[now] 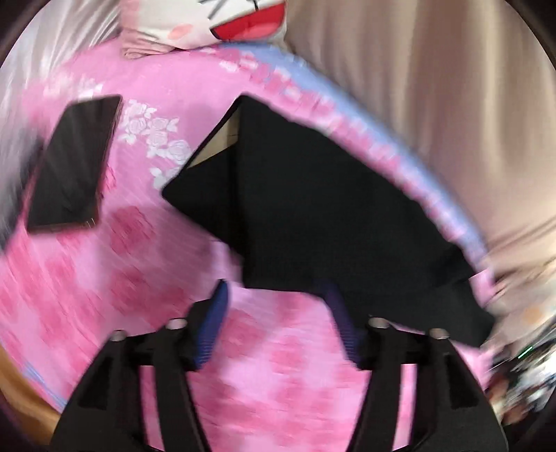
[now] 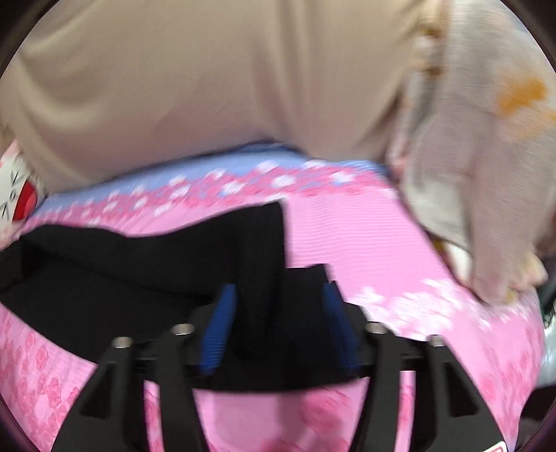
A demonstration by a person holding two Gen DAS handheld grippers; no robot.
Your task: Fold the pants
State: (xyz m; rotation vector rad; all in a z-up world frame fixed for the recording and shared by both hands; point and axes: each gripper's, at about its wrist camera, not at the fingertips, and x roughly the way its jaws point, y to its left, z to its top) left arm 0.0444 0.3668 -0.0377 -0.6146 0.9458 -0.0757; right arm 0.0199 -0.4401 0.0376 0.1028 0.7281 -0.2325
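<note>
Covering the whole work surface, bedsheet [image 1: 104,278]: pink with a rose print and a blue floral border, spread flat so the cloth has somewhere soft and level to be folded.
Curtain [image 1: 434,104]: beige drapery hanging just past the border, which marks the far edge of the bed.
Pants [image 1: 312,208]: black, lying partly folded near that blue edge, one corner turned up; in the right wrist view a flap of them [image 2: 264,250] stands raised, seemingly lifted to be carried over.
Plush toy [image 1: 215,21]: white face with a red mouth, parked at the head end, well apart from the fold.
Dark flat object [image 1: 73,163]: likely a phone or tablet, set beside the pants and out of the way.
Right gripper [image 2: 278,313]: fingers spread, with the raised black cloth between them; whether the pads press it I cannot tell through the blur.
Left gripper [image 1: 278,306]: fingers spread wide and empty, tips just at the pants' near edge, probably poised for a hold.
</note>
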